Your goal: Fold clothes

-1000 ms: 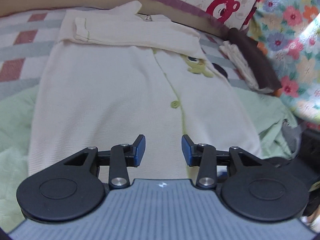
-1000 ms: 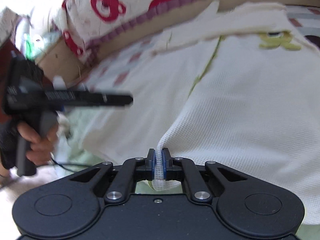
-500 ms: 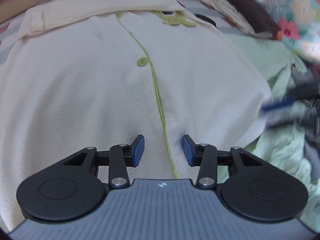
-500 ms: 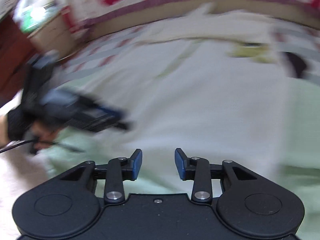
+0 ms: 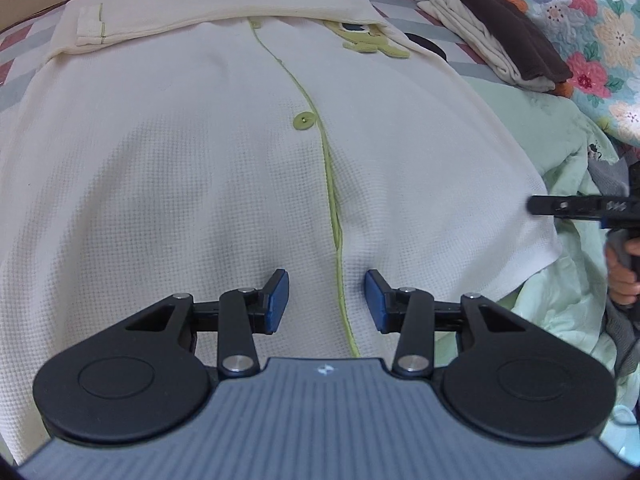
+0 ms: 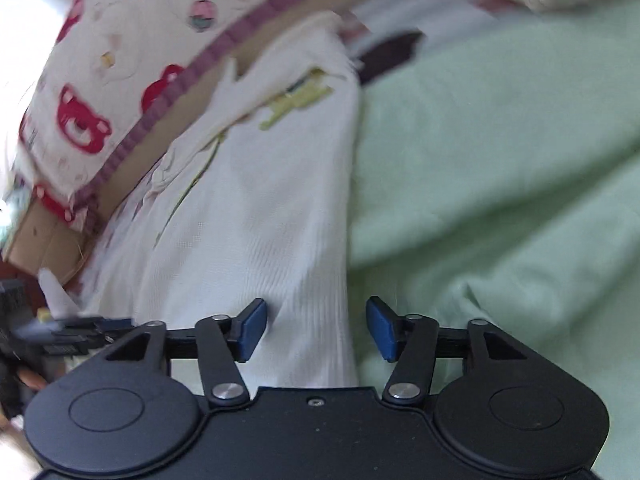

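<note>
One cream pyjama top (image 5: pixel 200 168), waffle knit, lying flat and front-up on a bed, over a pale green blanket (image 6: pixel 500 152). Long axis: from the hem, nearest both cameras, away to the collar at the far edge of the left wrist view. A green-piped placket with a green button (image 5: pixel 304 122) runs down the middle; one sleeve (image 5: pixel 216 12) is folded across the chest.

Left tongs (image 5: pixel 326 300): jaws apart, nothing between the pads, hanging just above the lower front and straddling the placket line, tilted steeply down. Whether the pads touch the cloth cannot be told.

Right tongs (image 6: pixel 316 328): jaws have just been opening and stand apart; the side edge of the top lies in the gap, unpressed by either pad. This view is blurred. In the left wrist view these tongs show side-on at the top's right edge, near the hem corner.

Judgement: the right hand is nearer a side edge, the left nearer the hem's middle. A fold along the long axis would call for a fresh grip on that edge.

Also present: a small stack of folded clothes (image 5: pixel 496 36) at the far right, well apart from the top.
</note>
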`<state>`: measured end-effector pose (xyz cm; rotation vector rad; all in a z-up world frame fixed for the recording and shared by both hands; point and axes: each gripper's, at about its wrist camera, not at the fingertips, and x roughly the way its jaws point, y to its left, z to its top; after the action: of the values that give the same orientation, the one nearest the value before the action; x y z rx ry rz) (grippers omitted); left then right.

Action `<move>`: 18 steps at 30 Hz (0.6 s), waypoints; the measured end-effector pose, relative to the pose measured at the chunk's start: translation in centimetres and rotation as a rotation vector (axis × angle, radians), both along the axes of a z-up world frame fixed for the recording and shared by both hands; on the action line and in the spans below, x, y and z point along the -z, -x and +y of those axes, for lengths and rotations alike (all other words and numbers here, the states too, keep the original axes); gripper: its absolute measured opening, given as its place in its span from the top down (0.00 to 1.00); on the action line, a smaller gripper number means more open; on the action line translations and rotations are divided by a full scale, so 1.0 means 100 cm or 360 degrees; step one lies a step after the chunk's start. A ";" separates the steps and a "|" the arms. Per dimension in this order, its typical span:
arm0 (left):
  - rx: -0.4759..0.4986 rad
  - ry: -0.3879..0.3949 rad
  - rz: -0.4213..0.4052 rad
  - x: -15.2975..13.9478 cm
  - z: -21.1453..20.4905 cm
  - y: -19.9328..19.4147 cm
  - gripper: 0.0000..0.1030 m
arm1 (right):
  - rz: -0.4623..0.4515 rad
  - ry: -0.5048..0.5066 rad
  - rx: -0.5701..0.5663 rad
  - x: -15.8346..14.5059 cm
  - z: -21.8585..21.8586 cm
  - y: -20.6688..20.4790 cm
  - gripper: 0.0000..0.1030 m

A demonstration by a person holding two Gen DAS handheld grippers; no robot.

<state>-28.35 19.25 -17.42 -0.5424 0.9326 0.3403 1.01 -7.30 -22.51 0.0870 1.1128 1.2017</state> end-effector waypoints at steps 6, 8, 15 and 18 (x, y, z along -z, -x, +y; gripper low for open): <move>0.0023 0.0100 -0.0116 -0.014 0.006 0.012 0.60 | 0.0207 -0.0367 -0.0337 -0.052 -0.006 0.004 0.95; 0.0045 0.0137 -0.0104 -0.014 0.005 0.014 0.60 | 0.0110 -0.0225 -0.0301 -0.055 -0.009 -0.009 0.95; 0.0119 0.0116 0.0165 0.012 -0.009 0.003 0.60 | 0.0188 0.0022 -0.0184 -0.019 -0.003 -0.010 0.90; 0.0104 0.0118 0.0134 0.010 -0.008 0.001 0.60 | 0.0245 0.0036 -0.0210 -0.009 0.001 -0.002 0.65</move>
<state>-28.45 18.46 -18.41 -0.5675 1.0453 0.2725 1.17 -7.21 -21.61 0.0915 1.2827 1.3167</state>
